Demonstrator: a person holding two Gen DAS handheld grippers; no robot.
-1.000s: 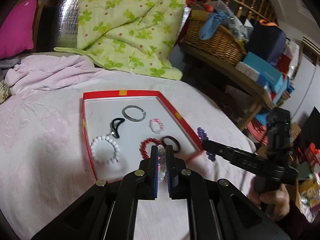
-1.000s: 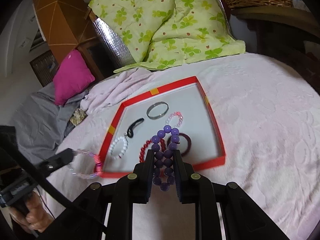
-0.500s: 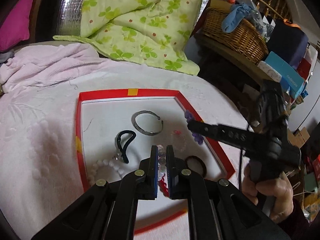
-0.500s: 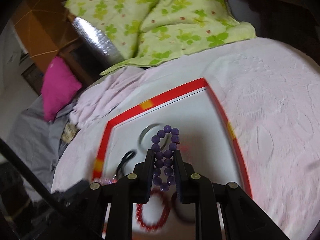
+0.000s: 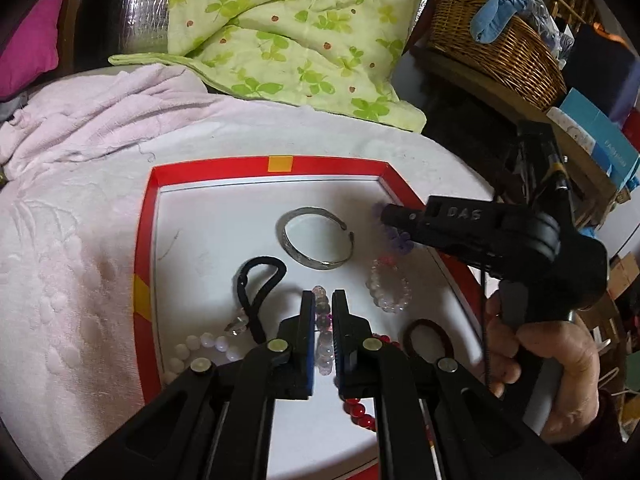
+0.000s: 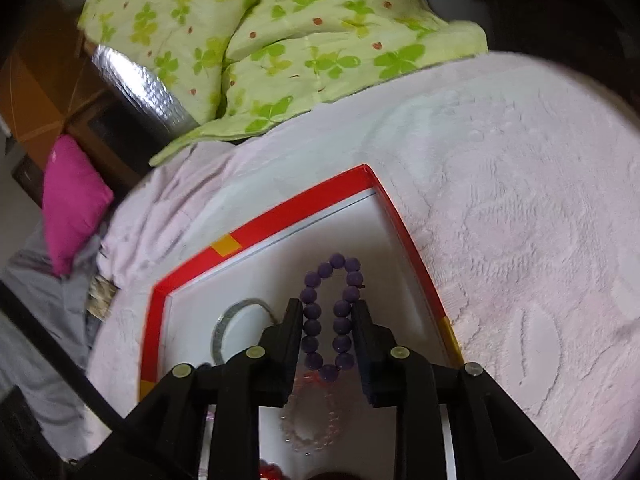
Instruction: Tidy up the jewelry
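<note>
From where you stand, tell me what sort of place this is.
Most likely a lived-in bedroom: the red tray of jewelry sits on a pink bedspread, with a green clover-print quilt heaped behind and a wicker basket on a cluttered shelf.

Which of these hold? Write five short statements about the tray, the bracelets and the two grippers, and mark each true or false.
1. The left gripper grips a clear bead bracelet. True.
2. The purple bead bracelet lies outside the red tray on the blanket. False: it hangs between the fingers of the right gripper, which are opening, over the tray.
3. A silver bangle lies in the tray. True.
4. The tray's floor is black. False: it is white.
5. The black hair tie is in the wicker basket. False: it lies in the tray.
</note>
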